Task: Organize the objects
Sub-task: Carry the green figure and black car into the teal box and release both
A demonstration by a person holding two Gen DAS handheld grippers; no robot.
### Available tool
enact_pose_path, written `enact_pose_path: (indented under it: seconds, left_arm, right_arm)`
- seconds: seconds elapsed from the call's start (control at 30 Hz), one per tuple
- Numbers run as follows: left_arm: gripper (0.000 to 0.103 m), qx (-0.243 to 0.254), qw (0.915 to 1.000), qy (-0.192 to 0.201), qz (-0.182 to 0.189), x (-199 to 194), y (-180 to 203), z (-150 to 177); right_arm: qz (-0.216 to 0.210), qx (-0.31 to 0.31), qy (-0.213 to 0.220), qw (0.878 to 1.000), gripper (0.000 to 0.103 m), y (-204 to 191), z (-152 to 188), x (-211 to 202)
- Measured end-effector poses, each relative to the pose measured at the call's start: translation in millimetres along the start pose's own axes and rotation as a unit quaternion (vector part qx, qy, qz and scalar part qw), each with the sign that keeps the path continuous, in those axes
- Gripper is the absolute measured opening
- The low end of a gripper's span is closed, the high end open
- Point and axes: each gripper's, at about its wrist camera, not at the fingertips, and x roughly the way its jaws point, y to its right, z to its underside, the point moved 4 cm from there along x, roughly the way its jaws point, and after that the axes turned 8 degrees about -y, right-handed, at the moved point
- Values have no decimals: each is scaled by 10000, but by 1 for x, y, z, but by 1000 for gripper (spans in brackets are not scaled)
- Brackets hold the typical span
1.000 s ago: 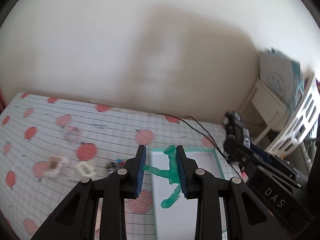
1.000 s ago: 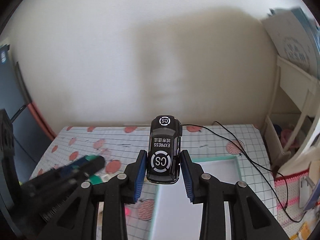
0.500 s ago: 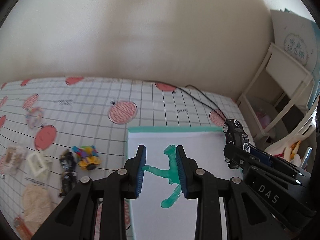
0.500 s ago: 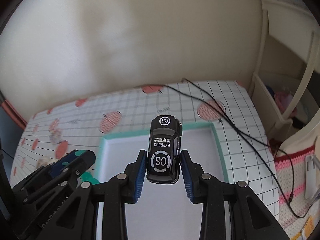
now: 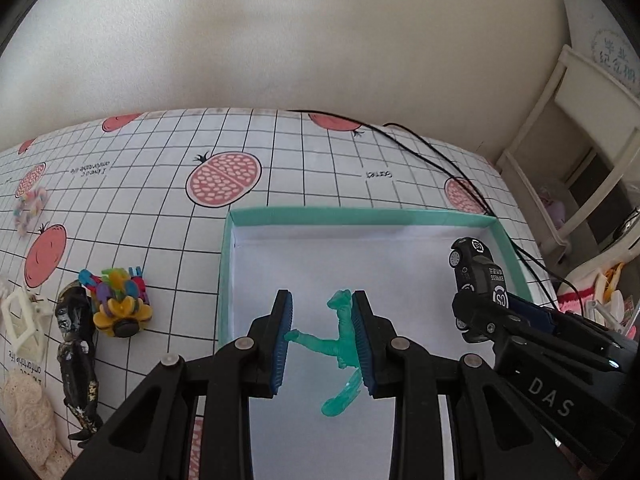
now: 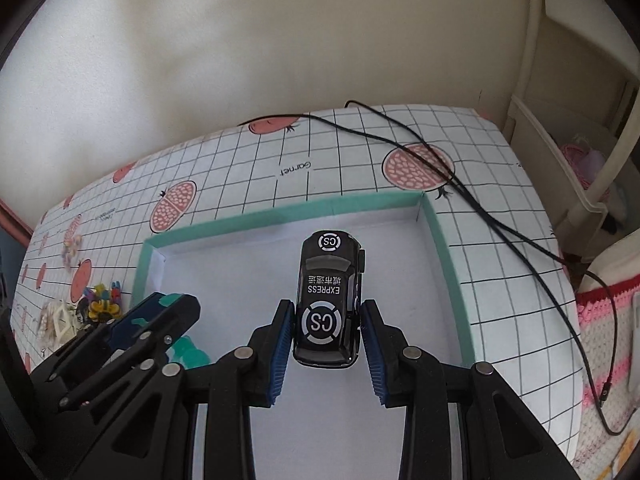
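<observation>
Losing the near part of the teal-rimmed box (image 5: 360, 216) under both grippers' black frames, so leaving its front edge unseen. Struggling to make out the small pastel clump (image 5: 30, 204) blurring at the far left of the checked tablecloth (image 5: 160, 184), and the cream crocheted piece (image 5: 24, 416) getting cut off at the lower left corner. Seeing nothing resting on the visible white floor of the box; whether either toy is touching that floor, impossible to tell.

Holding a translucent green figure (image 5: 340, 340) in the left gripper (image 5: 323, 344), pads standing at a middling width, the figure's body lying against the right pad and one outstretched limb reaching to the left pad, over the box's near left portion. Clamping a black toy car (image 6: 328, 300) marked "CS" and "EXPRESS" in the right gripper (image 6: 327, 346), pads pressing its flanks near the rear, nose pointing toward the box's far wall, over the box's right half.

Lying outside the box to its left on the tablecloth: a dark figurine (image 5: 78, 360), a multicoloured toy (image 5: 118, 304) just beside it, and a white frame-like piece (image 5: 20, 320).
</observation>
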Motion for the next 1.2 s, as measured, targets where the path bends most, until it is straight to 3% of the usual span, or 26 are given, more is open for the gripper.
enact_pose_path:
  seconds: [0.3,0.7,0.9,1.1,1.2]
  left_arm:
    - [32,-28,9999,-130,-10,11,-3,1]
    - [32,-27,10000,-32,71,-9,0,-11]
    - [32,-11,9998,209,-32,-40,2,-21]
    - [33,-57,9992,319,-228,-49,-8,-25]
    - [41,-167,9987,304,-362,-49,-18,-27]
  right_arm:
    - [83,-31,-167,9998,37,-3,2,10]
    - [169,-187,85,9996,37,-9,-4,-15]
    - [17,-248,317,9992,37,-16,-10,-42]
    - [120,-250,272,9992,37,-15,-11,-41]
    - [229,-269,237,9991,37,-13,-10,-37]
